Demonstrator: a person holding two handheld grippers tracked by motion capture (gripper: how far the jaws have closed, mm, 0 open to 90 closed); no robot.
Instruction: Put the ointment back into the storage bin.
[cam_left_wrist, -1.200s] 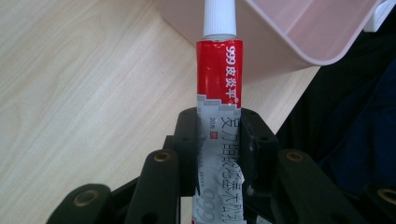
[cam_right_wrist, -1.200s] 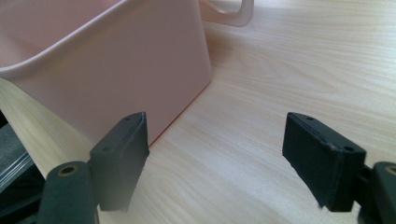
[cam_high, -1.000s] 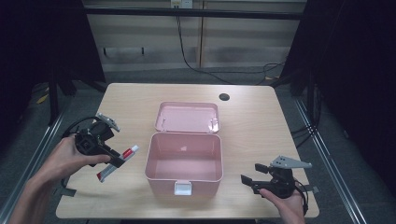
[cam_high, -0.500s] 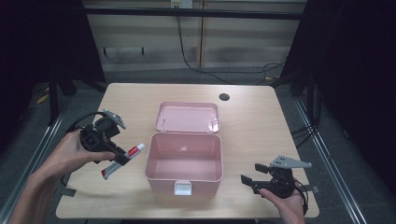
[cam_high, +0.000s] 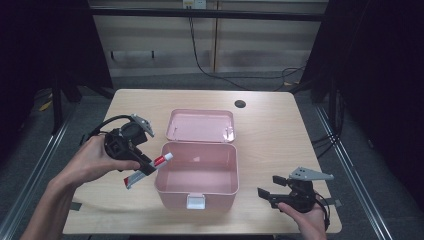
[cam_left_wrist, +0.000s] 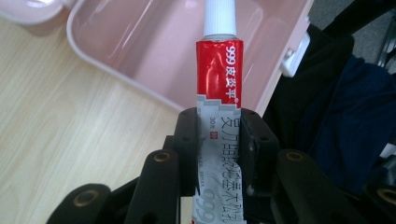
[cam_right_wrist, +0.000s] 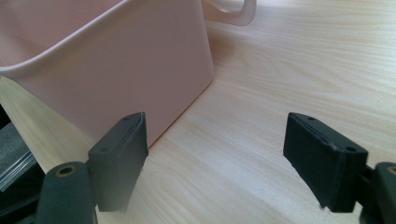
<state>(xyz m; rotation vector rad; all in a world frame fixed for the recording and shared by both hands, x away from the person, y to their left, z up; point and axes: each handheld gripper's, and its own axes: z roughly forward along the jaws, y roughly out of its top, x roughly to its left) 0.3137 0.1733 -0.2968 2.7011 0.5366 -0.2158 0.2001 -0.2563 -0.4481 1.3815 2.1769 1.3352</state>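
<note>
The red and white tube hangs tilted over the left rim of the open pink box, its white cap just past the edge, clamped by the left hand-held gripper. The right hand-held gripper rests on the worktop just right of the box, jaws spread wide, holding nothing.

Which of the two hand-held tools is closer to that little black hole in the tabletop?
Neither clearly. The hole lies at the far edge, beyond the pink box. The left tool holds a tube at the box's left; the right tool waits near-right, open.
</note>
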